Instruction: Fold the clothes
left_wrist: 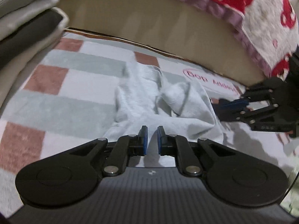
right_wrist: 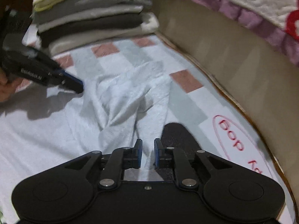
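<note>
Checked blanket, pink, grey and white, red script "Bop" legible. Stack of folded clothes at its far end. Pale garment, crumpled mid-blanket, unfolded. Left gripper and right gripper: fingers slightly parted; whether cloth was pinched, we could not tell. We judged the step as spreading flat; next, seizing edges.
</note>
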`<state>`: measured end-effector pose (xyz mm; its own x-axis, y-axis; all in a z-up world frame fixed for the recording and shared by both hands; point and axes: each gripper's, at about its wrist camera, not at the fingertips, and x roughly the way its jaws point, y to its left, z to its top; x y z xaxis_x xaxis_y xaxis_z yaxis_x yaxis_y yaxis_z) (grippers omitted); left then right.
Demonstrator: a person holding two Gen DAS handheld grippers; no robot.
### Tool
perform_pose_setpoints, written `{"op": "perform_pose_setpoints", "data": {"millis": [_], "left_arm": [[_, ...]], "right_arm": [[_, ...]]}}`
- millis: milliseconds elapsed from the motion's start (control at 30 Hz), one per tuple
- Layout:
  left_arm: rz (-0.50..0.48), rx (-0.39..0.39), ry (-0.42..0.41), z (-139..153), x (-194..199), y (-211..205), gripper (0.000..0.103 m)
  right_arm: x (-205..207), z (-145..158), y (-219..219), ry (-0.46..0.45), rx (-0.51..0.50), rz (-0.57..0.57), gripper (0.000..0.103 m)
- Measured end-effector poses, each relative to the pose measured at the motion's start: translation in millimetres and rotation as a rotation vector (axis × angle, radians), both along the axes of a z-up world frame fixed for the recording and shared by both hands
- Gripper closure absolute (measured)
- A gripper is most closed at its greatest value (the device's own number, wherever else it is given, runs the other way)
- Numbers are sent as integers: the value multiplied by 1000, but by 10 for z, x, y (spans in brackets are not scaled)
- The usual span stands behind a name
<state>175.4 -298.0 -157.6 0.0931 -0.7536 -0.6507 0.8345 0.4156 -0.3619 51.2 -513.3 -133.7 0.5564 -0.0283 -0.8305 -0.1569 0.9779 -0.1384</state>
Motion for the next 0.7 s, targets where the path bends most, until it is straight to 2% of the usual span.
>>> {"op": "perform_pose_setpoints", "data": {"millis": [67,133,167,200,233,333,367,400,433,533,633,700], "left_arm": [[-24,25,-4,-13,-60,-18,93],[-49,34,-22,2,-113,14,93],[-54,39,-35,10,-133,27,92],[-49,42,-44,12,-137,35,92],[-40,40,-49,16,-131,51,92],[-3,26,-34,16,-68,98,92],[11,18,-27,14,-39,121,92],[25,15,-24,12,-13,141,92],[40,16,-26,9,11,156,92],[81,29,-39,7,65,179,92],[100,33,-41,15,89,188,92],[114,44,-46,2,94,184,92]], "right_arm": [[66,-98,54,35,-65,8,86],[131,-163,67,61,-46,18,85],[161,-183,71,64,-37,18,77],[187,-198,82,61,-40,22,59],[210,-212,94,55,-46,25,52],[276,-300,55,24,-42,-5,50],[293,-328,19,15,-17,-23,54],[299,-339,-37,-1,23,-51,81],[314,-333,-105,-19,55,-90,101],[309,-282,-347,-93,147,-234,102],[283,-338,-607,-95,260,-401,102],[225,-437,-789,-76,350,-562,100]]}}
